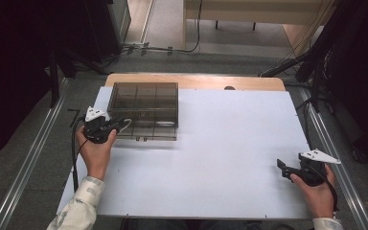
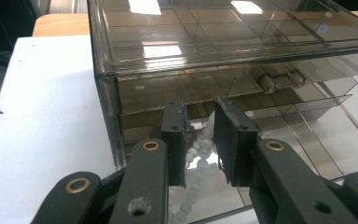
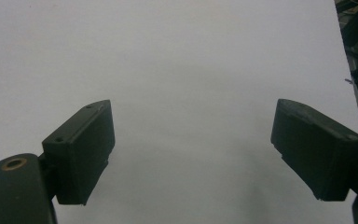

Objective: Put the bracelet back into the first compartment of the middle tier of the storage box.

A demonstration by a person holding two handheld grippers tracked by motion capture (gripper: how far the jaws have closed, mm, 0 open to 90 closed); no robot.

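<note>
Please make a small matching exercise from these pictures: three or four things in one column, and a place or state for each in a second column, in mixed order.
Things:
1. left gripper
2. right gripper
3. box
4. beads

Places or states:
a. wide open over the bare white board
b. smoky and see-through, at the board's far left
c. pale string between nearly closed fingers
d. at the box's open lower drawer

Pairs: 1-d, 2-a, 3-b, 4-c

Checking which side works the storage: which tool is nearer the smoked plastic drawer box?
Left. The left tool is at the drawer box; the right tool is far across the table.
</note>
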